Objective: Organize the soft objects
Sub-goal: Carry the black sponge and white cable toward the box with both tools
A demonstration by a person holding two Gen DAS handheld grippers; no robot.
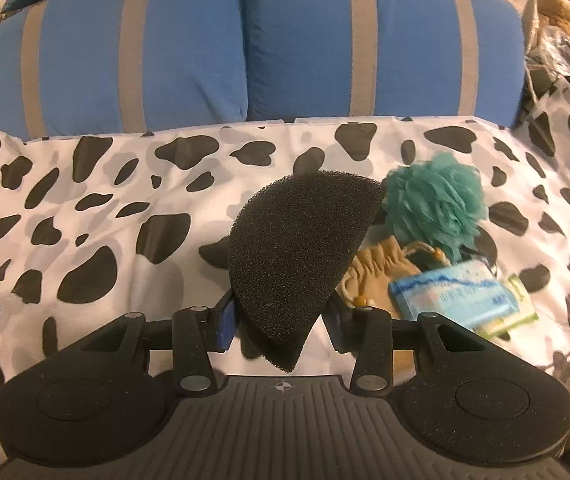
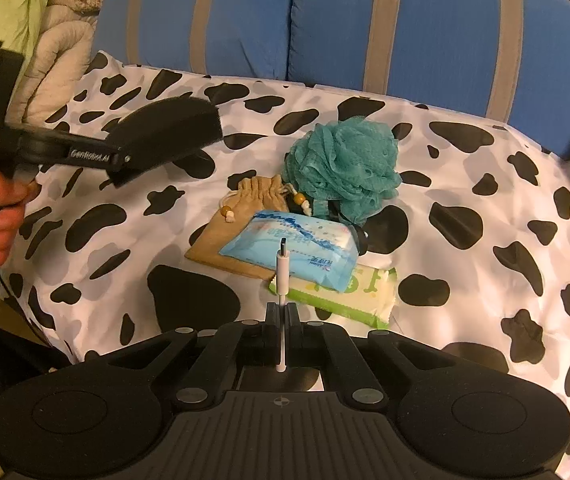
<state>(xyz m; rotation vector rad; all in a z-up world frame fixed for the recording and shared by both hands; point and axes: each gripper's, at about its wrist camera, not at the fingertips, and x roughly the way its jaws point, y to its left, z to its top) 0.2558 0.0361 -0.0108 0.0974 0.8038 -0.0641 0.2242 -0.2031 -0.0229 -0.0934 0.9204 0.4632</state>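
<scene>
Left gripper [image 1: 281, 320] clamped on black foam sponge [image 1: 297, 256], held above the cow-print sheet [image 1: 105, 208], left of the teal bath pouf [image 2: 345, 164]. Right gripper [image 2: 283, 312] pinched tight on a white cable plug [image 2: 283, 268], hovering just in front of the tissue packs [image 2: 297, 252] and tan drawstring pouch [image 2: 241, 216] beside the pouf.

Soft items clustered on a bed [image 2: 465, 160], with cushions along its far edge.

A mesh bath pouf [image 2: 345, 164] lies farthest back in the cluster. Just in front of it to the left sits a drawstring pouch [image 2: 245, 204]; a tissue pack [image 2: 297, 252] rests partly on the pouch, and it overlaps a wipes pack [image 2: 349, 296] nearest the front. Two cushions [image 2: 325, 20] stand side by side behind everything. A sponge [image 1: 297, 256] is held above the bed, left of the cluster.
</scene>
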